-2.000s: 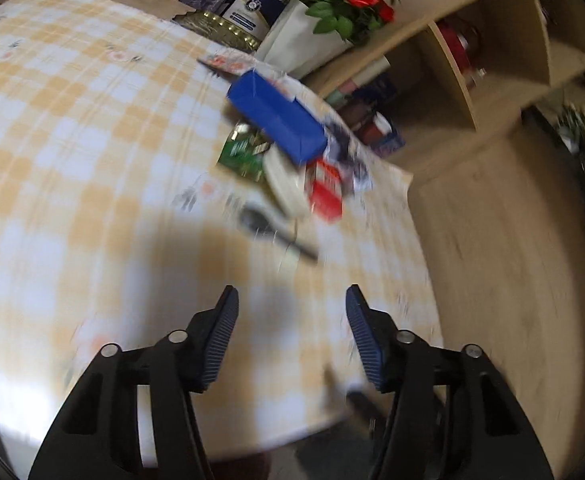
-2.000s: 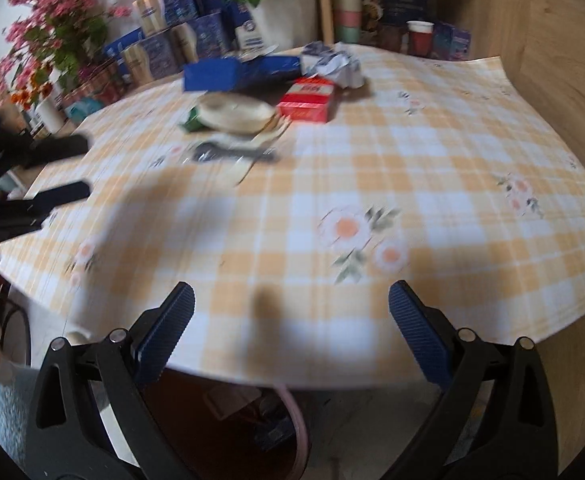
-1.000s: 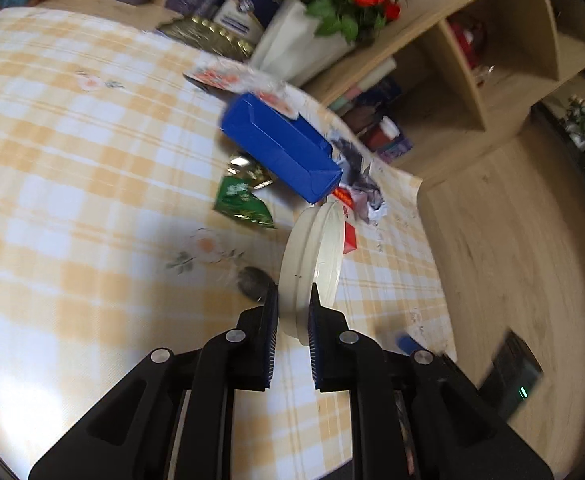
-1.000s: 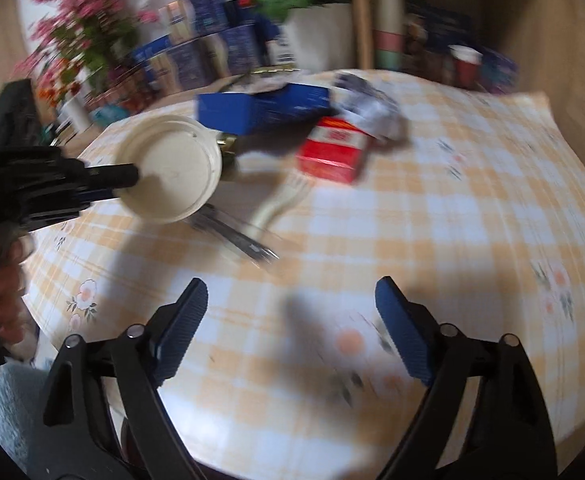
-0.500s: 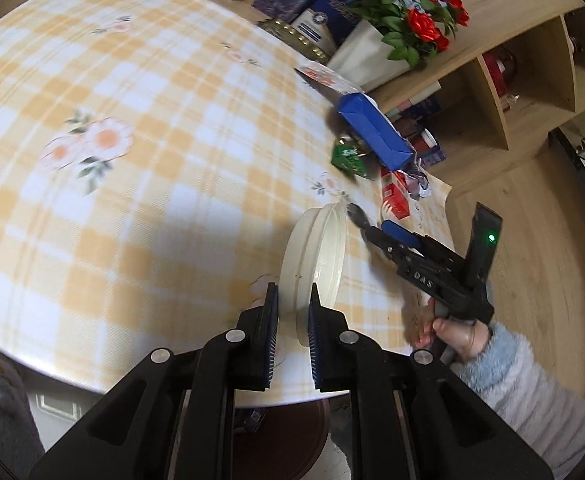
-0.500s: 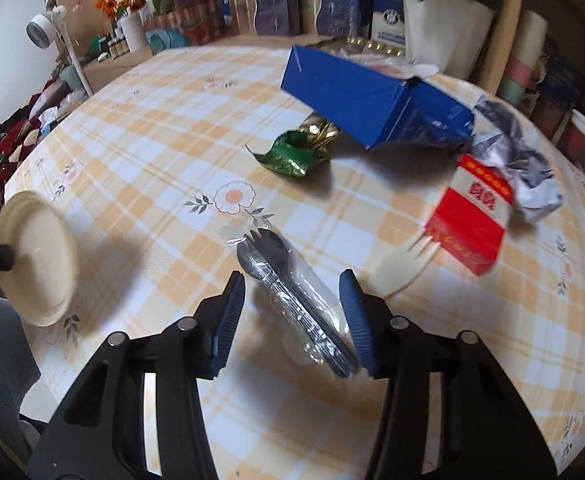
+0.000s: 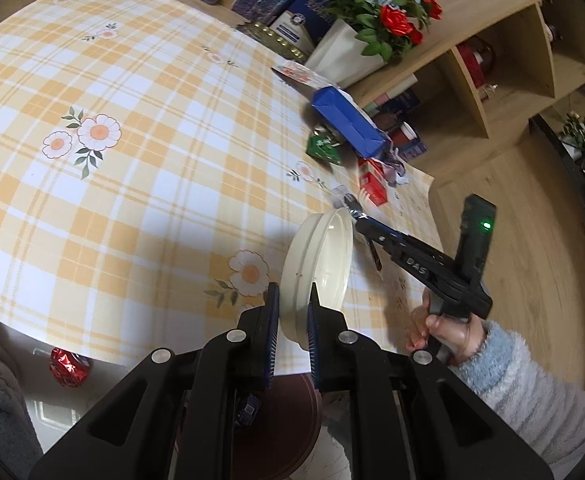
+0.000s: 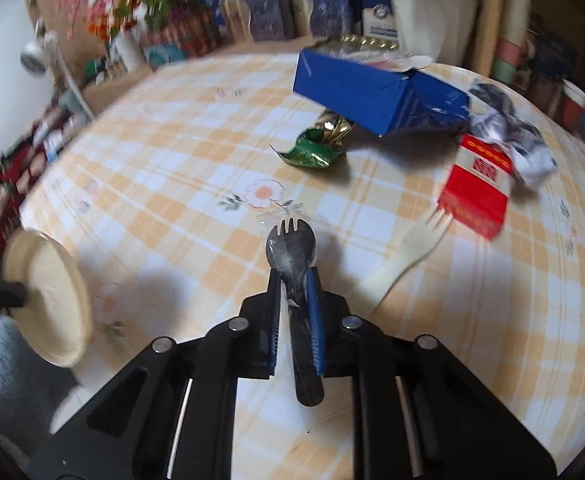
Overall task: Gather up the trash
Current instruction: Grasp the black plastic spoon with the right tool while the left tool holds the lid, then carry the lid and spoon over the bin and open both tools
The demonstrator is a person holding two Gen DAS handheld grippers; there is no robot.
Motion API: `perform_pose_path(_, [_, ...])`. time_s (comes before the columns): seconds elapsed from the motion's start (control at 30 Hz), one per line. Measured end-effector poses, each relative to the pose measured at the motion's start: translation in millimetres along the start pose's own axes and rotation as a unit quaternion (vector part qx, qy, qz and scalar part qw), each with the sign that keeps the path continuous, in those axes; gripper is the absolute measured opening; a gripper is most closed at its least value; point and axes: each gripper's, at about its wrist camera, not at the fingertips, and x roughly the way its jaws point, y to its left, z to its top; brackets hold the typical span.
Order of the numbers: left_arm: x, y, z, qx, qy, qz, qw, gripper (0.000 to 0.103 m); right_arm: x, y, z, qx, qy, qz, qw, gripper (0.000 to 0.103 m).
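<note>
Resting across the checked table (image 8: 164,184): blue box (image 8: 376,92), torn open, contents unclear, red packet (image 8: 478,186), green wrapper (image 8: 312,152), pale fork (image 8: 408,256). Holding cream bowl (image 7: 324,264) upright and empty, left gripper (image 7: 294,320) fingers pinching its rim, probably for carrying off. Gripping wrapped black spork (image 8: 292,256), right gripper (image 8: 296,320) fingers clamping its handle.

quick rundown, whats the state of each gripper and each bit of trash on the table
left gripper: shut on cream plate, held on edge
right gripper: shut on wrapped black cutlery
blue box: open, lying on table
green wrapper: crumpled
red pack: lying flat
cream fork: loose on table
</note>
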Motion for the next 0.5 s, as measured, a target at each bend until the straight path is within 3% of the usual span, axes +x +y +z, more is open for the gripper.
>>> perform_pose_path(0.27, [-6, -26, -26, 0.062, 0.023, 0.005, 0.9978, 0.012, -63, 15, -56, 0.094, -0.055, 0.04, 0.993, 0.016])
perform_pose_path(0.5, [-9, -50, -65, 0.124, 0.05, 0.01, 0.9909, 0.011, -112, 31, -102, 0.116, -0.082, 0.037, 0.989, 0.016])
